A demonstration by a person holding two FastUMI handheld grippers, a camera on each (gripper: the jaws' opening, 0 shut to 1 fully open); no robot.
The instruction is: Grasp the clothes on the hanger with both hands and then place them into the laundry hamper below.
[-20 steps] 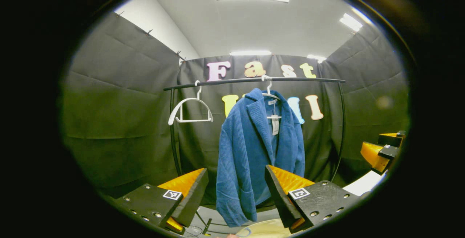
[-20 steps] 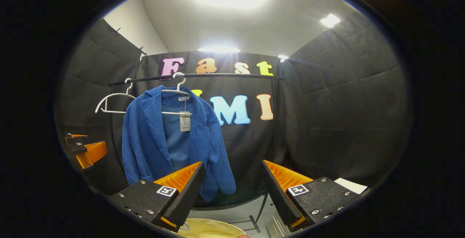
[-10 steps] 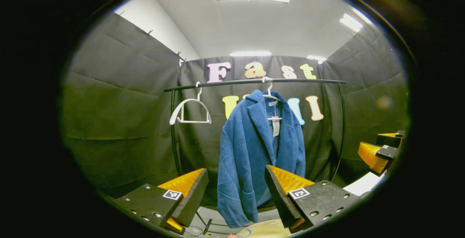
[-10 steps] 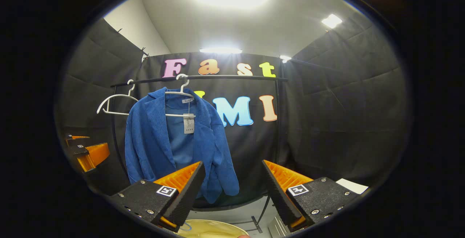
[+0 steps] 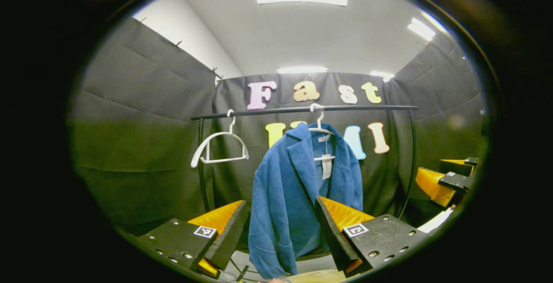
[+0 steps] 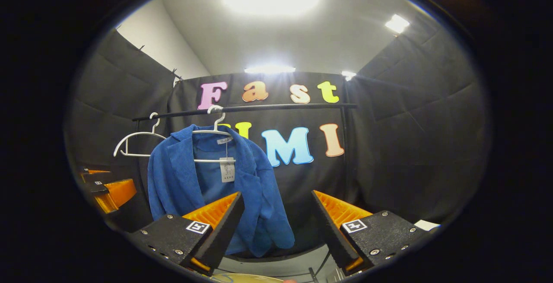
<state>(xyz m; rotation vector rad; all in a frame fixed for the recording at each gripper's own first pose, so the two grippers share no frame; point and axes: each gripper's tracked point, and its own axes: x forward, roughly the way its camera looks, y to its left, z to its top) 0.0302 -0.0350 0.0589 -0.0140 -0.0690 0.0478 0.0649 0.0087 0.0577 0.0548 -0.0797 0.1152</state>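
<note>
Two grippers, both with fingers spread wide and nothing between them, so the grab hasn't happened yet. The left gripper [image 5: 281,227] points straight at the blue jacket [image 5: 298,196], which hangs on a white hanger [image 5: 322,129] from the black rail [image 5: 302,109], a bit past the rail's middle toward 3 o'clock. An empty hanger [image 5: 218,147] sits at about 9 o'clock of it.

Handling guess: it looks like ribbed, corduroy-ish fabric, so soft and floppy, light to medium weight, not slippery and not fragile. It'll sag and fold the moment it leaves the hanger. I'd pinch it up high, one gripper on each shoulder near the collar, so it lifts off the hanger cleanly instead of dragging by a sleeve.

View differences: the left gripper view sees the jacket side-on, mostly one lapel and sleeve, with the right gripper off at 3 o'clock. The right gripper [image 6: 276,227] has the jacket [image 6: 216,196] up at 10 o'clock but more face-on, so the open front, both shoulders and the paper tag [image 6: 227,170] read clearly. It also catches the left gripper at 9 o'clock. A pale curved rim [image 5: 319,276] peeks in at 6 o'clock in the left gripper view, probably the hamper, can't say for sure.
</note>
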